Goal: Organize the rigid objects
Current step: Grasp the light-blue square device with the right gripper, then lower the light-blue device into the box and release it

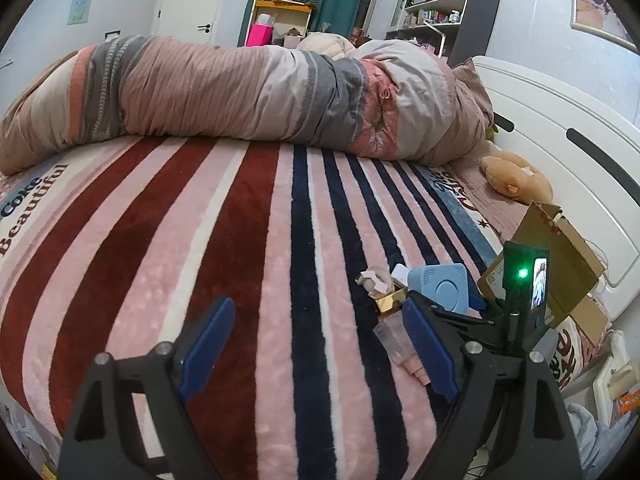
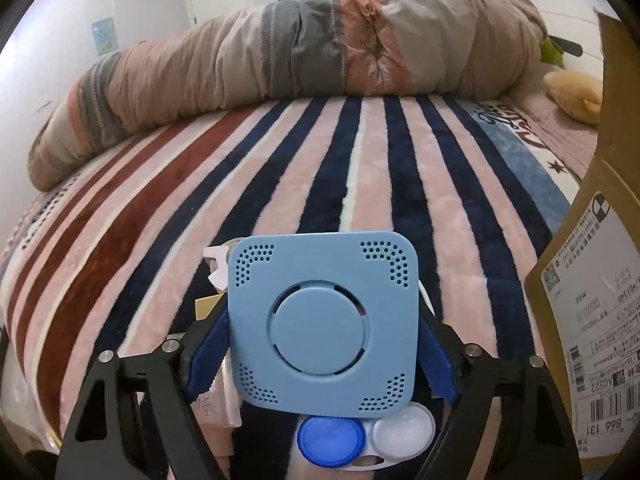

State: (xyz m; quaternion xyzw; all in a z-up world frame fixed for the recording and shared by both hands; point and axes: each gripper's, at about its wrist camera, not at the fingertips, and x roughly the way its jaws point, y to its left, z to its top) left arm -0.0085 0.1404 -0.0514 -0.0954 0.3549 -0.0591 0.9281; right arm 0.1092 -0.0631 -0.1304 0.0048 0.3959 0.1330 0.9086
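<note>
My right gripper [image 2: 322, 336] is shut on a light blue square plastic device [image 2: 322, 318] with dotted corners and a round centre, held above the striped blanket. It also shows in the left wrist view [image 1: 440, 290], with the right gripper's body [image 1: 516, 300] behind it. Below it lie a contact lens case with a blue cap [image 2: 332, 442] and a white cap [image 2: 404, 432], and a pink box [image 2: 218, 404]. My left gripper [image 1: 320, 344] is open and empty over the blanket. A pink bottle with a gold cap [image 1: 394, 328] lies by its right finger.
A brown cardboard box with a shipping label [image 2: 592, 320] stands open at the right; it also shows in the left wrist view [image 1: 560, 256]. A rolled duvet [image 1: 248, 96] lies across the back of the bed. A plush toy [image 1: 516, 178] rests near the white headboard [image 1: 560, 136].
</note>
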